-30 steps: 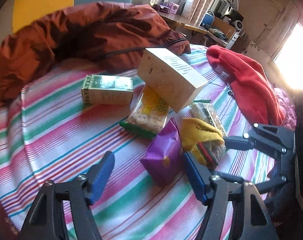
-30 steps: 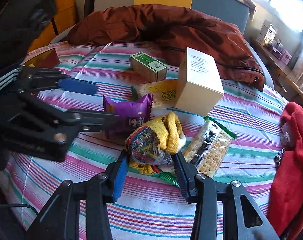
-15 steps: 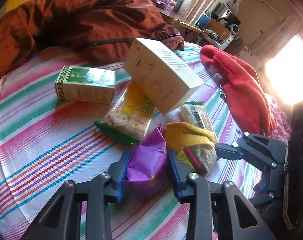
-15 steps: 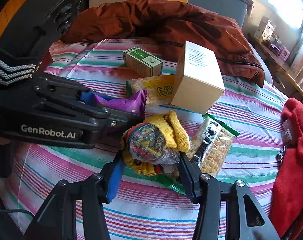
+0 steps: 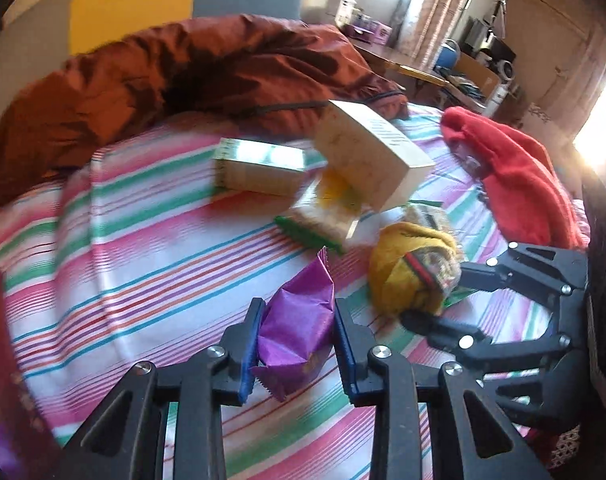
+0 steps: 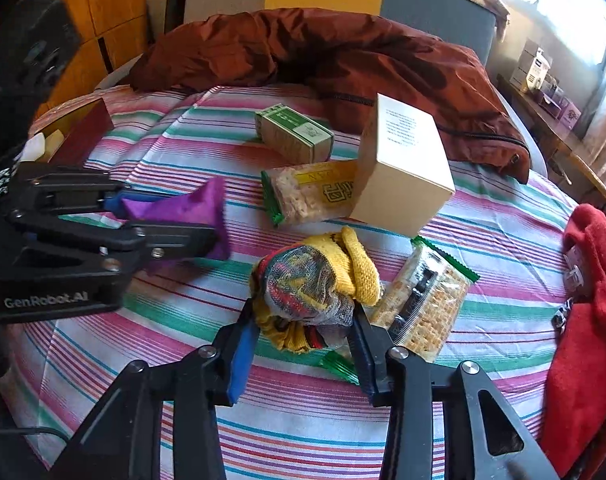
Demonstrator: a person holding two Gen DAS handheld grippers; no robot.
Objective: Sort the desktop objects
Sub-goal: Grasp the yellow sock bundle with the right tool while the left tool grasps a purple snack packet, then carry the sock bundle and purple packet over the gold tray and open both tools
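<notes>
My left gripper [image 5: 297, 320] is shut on a purple snack packet [image 5: 299, 328], lifted slightly off the striped tablecloth [image 5: 143, 248]; the packet [image 6: 191, 208] also shows at the left of the right wrist view, in the left gripper [image 6: 159, 216]. My right gripper [image 6: 303, 320] is shut on a rolled yellow knitted sock bundle [image 6: 315, 280], which rests on the cloth; the same bundle [image 5: 413, 268] shows at the right of the left wrist view. A cream box [image 6: 403, 168], a green box [image 6: 295, 132] and two cracker packs [image 6: 311, 192] [image 6: 427, 304] lie behind.
A rust-brown jacket [image 6: 323, 52] is heaped along the far side of the table. A red garment [image 6: 587, 300] lies at the right edge. A dark red box [image 6: 83, 132] stands at the far left. A cluttered side table [image 5: 423, 68] stands beyond.
My left gripper closed on the purple packet, then drew it back to the left, away from the sock bundle. The right gripper stayed put, still clamped on the bundle.
</notes>
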